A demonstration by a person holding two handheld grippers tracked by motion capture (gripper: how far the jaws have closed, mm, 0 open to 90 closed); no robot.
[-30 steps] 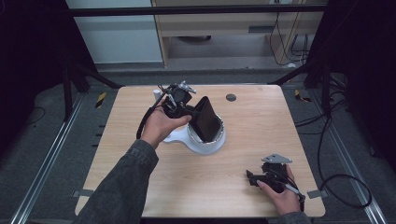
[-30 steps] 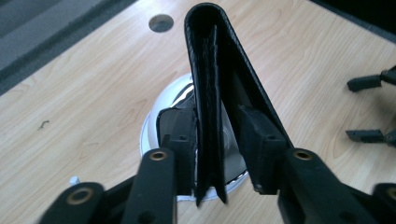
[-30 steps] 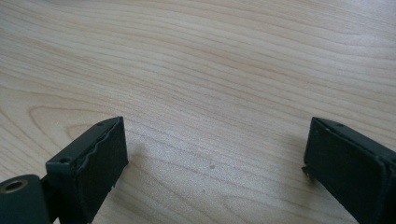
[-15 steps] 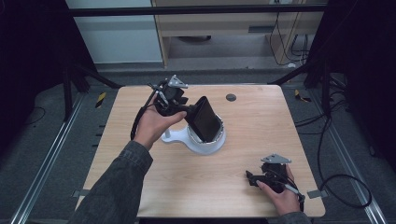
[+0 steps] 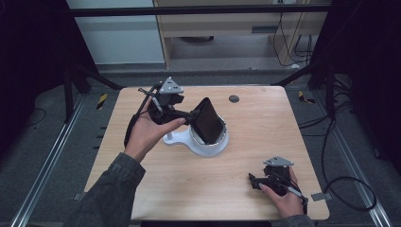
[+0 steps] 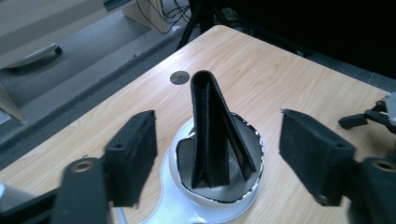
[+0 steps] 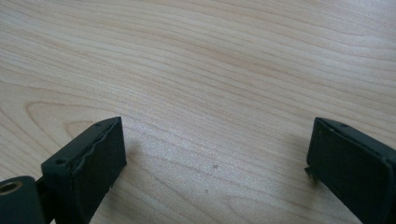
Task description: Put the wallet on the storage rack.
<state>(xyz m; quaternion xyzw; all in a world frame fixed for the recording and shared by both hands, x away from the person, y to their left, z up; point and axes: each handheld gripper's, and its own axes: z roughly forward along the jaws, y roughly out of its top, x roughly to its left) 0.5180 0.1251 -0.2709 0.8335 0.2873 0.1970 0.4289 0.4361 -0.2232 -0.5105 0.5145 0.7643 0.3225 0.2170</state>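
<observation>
The white bowl (image 5: pixel 208 144) stands near the middle of the wooden table (image 5: pixel 246 198), and a black folded wallet (image 5: pixel 209 120) stands upright inside it, leaning on the rim. A small dark round hole (image 5: pixel 233 99) in the table lies beyond the bowl, toward the far edge. Nothing else stands near the bowl, and bare wood is free on every side of it up to the table edges.

The left gripper (image 6: pixel 217 149) is just beside the bowl; its jaws have just been opening and now stand released, the wallet seen between them without touching the pads. The right gripper (image 7: pixel 215 172) rests well apart from the bowl near the table's near edge, jaws spread over bare wood.
</observation>
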